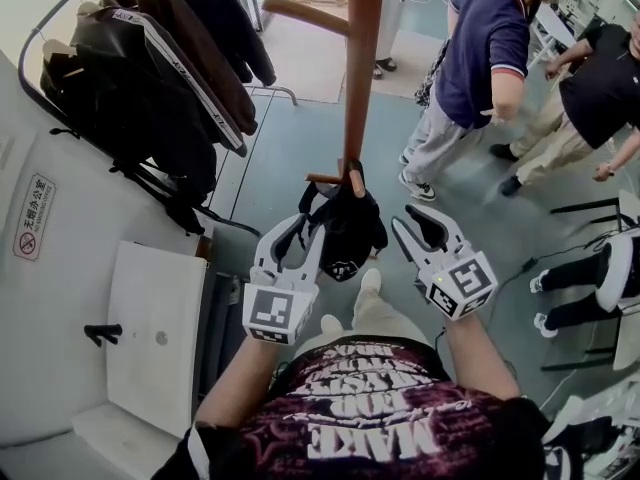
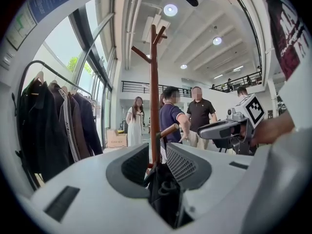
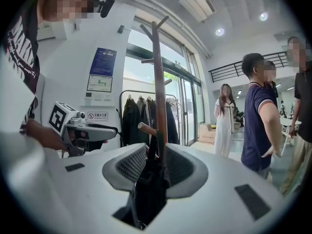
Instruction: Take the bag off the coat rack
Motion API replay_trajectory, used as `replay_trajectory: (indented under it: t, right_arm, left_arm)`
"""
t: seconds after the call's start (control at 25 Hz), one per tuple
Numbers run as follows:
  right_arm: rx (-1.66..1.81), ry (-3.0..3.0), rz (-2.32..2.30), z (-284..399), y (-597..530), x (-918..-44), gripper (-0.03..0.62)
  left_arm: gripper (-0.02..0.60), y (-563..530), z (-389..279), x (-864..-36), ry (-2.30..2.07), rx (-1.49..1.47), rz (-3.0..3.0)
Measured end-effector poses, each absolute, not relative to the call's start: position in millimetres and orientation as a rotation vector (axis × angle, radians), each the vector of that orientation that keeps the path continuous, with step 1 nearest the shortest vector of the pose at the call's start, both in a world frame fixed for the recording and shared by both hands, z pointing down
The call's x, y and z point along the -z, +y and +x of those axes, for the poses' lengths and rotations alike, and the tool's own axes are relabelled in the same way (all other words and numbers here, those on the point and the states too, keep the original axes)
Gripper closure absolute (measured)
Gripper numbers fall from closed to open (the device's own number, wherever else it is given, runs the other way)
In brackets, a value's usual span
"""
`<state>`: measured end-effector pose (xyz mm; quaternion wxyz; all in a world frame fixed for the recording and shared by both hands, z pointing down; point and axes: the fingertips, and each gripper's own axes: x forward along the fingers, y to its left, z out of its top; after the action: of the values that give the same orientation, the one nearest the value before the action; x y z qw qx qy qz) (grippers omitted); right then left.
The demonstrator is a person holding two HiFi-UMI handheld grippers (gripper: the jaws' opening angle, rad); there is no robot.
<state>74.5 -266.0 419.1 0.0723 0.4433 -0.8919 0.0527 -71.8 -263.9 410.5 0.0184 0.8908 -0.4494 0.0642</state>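
Observation:
A black bag (image 1: 352,230) hangs by its strap from a low peg (image 1: 356,181) of the brown wooden coat rack (image 1: 360,58). My left gripper (image 1: 297,236) is open at the bag's left side, its fingers around the strap's lower end; I cannot tell whether they touch it. In the left gripper view the bag (image 2: 163,194) fills the gap between the jaws, with the pole (image 2: 154,96) behind. My right gripper (image 1: 415,220) is open just right of the bag, apart from it. The right gripper view looks between its jaws at the bag (image 3: 148,184) and pole (image 3: 160,82).
A clothes rail with dark jackets (image 1: 150,78) stands at the left. A white cabinet top (image 1: 155,338) lies at the lower left. Two people (image 1: 480,68) stand close behind the rack on the right, and a third person (image 3: 225,118) stands farther back.

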Motion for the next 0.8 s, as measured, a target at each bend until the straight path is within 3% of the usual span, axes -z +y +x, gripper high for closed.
replay_trajectory:
  t: [0.8]
  right_arm:
    - [-0.273,-2.680,1.121,57,-322,-477,0.465]
  left_arm:
    - [0.480,-313,-47,-459,-1.412,-0.314,2.688]
